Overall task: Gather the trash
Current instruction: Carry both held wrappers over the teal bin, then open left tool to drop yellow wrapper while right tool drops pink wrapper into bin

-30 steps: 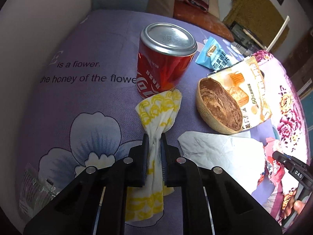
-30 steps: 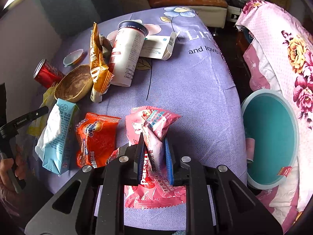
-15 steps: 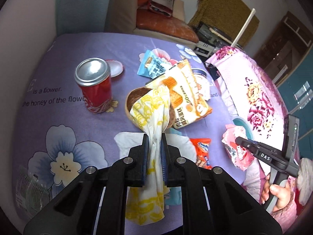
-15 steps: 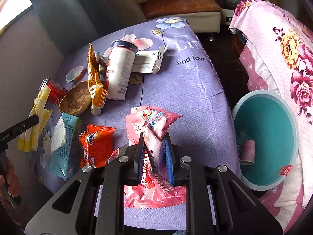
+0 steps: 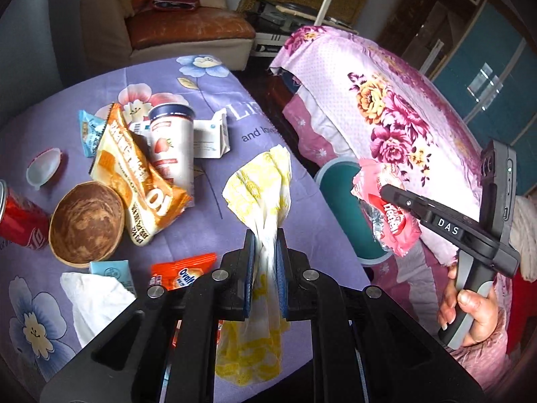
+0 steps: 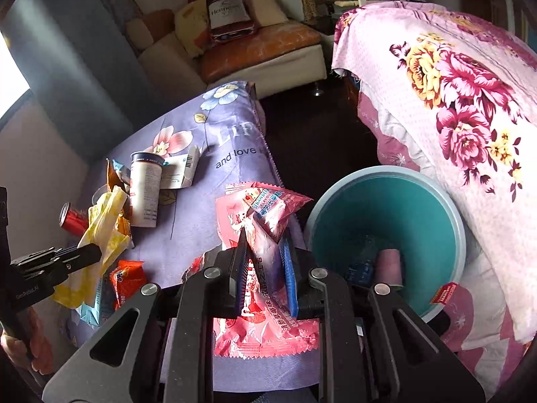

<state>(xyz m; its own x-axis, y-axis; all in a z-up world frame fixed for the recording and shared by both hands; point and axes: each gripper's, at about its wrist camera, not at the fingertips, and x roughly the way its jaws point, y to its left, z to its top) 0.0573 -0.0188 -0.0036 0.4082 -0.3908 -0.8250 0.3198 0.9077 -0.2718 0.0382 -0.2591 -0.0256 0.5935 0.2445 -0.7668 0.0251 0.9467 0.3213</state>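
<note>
My left gripper is shut on a yellow-and-white plastic bag, held above the table's right edge; the bag also shows in the right wrist view. My right gripper is shut on a pink snack wrapper, held near the table edge just left of the teal bin. In the left wrist view the pink wrapper hangs over the bin. The bin holds a purple roll and a bottle.
On the purple flowered table lie a red can, a brown bowl, an orange snack bag, a white cup, a white carton, an orange wrapper and tissue. A pink flowered bedspread lies right of the bin.
Both grippers have lifted and swung right toward the bin with their loads. The yellow bag left the table beside the can; the pink wrapper now hangs close to the bin.
</note>
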